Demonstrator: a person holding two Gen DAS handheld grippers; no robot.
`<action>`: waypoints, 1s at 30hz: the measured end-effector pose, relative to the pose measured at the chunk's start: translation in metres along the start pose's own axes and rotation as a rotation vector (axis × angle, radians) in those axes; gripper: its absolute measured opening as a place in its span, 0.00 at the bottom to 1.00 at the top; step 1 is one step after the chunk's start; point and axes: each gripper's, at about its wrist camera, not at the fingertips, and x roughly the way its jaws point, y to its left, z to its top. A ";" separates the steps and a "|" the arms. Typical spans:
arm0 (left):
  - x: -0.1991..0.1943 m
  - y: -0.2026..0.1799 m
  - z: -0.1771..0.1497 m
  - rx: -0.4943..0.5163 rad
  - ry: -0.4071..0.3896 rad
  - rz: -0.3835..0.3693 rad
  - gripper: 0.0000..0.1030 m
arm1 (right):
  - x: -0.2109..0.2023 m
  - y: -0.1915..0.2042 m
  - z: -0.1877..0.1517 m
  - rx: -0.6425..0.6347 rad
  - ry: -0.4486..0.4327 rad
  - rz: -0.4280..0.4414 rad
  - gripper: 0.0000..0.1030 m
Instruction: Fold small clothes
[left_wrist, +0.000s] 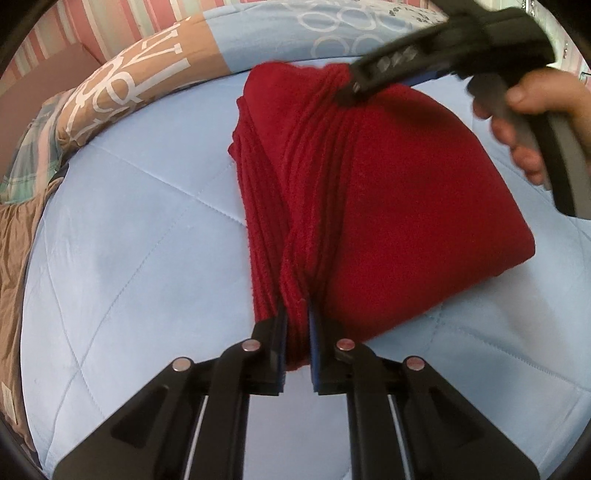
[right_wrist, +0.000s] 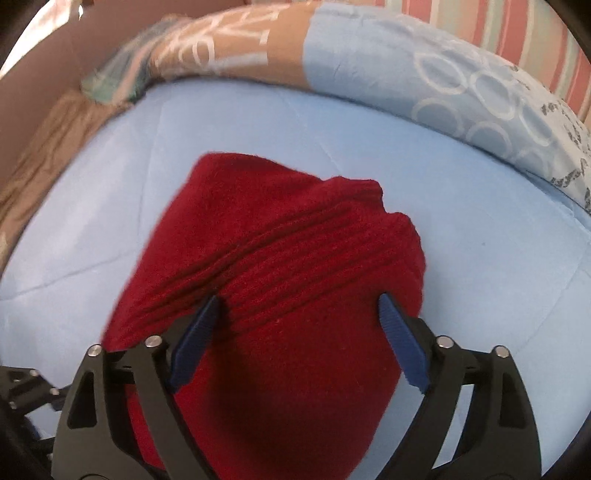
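A dark red knitted garment lies folded on a light blue quilt. My left gripper is shut on its ribbed hem at the near edge. My right gripper is open, with its jaws wide apart just above the red garment by the ribbed band. In the left wrist view the right gripper reaches in from the top right, held by a hand, with its tip on the garment's far edge.
A patterned brown and blue pillow lies along the far edge of the quilt, also in the right wrist view. A striped pink wall is behind. Brown fabric lies at the left.
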 end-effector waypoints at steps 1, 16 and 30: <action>0.001 0.000 0.001 0.001 0.000 -0.002 0.10 | 0.006 -0.002 -0.001 0.007 0.007 -0.009 0.89; 0.004 0.016 0.023 -0.085 0.086 -0.105 0.36 | -0.051 -0.002 -0.027 0.006 -0.063 0.010 0.85; -0.013 0.013 0.049 -0.145 0.047 -0.016 0.93 | -0.093 0.009 -0.096 0.045 -0.046 -0.022 0.86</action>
